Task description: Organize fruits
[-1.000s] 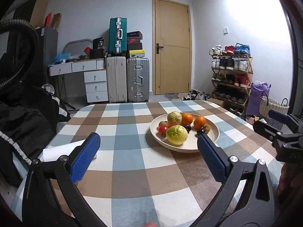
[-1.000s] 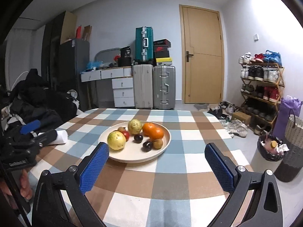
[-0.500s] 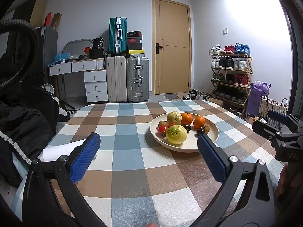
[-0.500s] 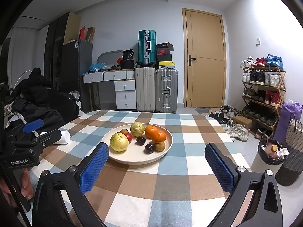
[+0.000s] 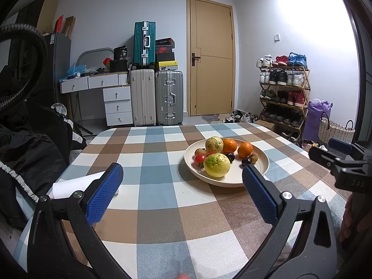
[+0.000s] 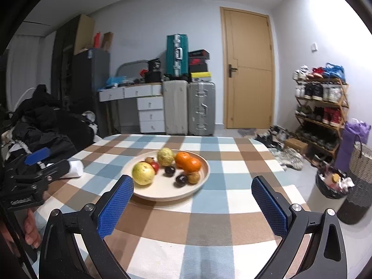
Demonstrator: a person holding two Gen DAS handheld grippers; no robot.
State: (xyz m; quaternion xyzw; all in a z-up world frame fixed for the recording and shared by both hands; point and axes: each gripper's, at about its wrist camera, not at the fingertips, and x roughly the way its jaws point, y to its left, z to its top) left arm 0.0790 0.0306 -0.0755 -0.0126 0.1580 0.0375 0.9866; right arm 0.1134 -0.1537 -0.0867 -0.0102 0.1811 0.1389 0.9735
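Nearest to me, my left gripper: jaws spread wide, nothing between the blue pads, hanging above the checked tablecloth.

My right gripper: likewise released and empty, its left pad overlapping the near rim of the plate in the right wrist view. I cannot tell whether it touches.

A white paper roll lies on the cloth at the table's left edge, well apart from the plate.

A cream plate sits mid-table, holding all the fruit I can see:
- large yellow-green fruit at the near side;
- red fruit just left of it in the left wrist view;
- second yellow-green fruit at the far side;
- two oranges, side by side;
- two dark plums;
- small brown fruit, touching the nearer plum;
- another small brown fruit at the far left.

Beyond the table: dark clothing heaped at left, suitcases, a white drawer unit, a wooden door, a shoe rack.
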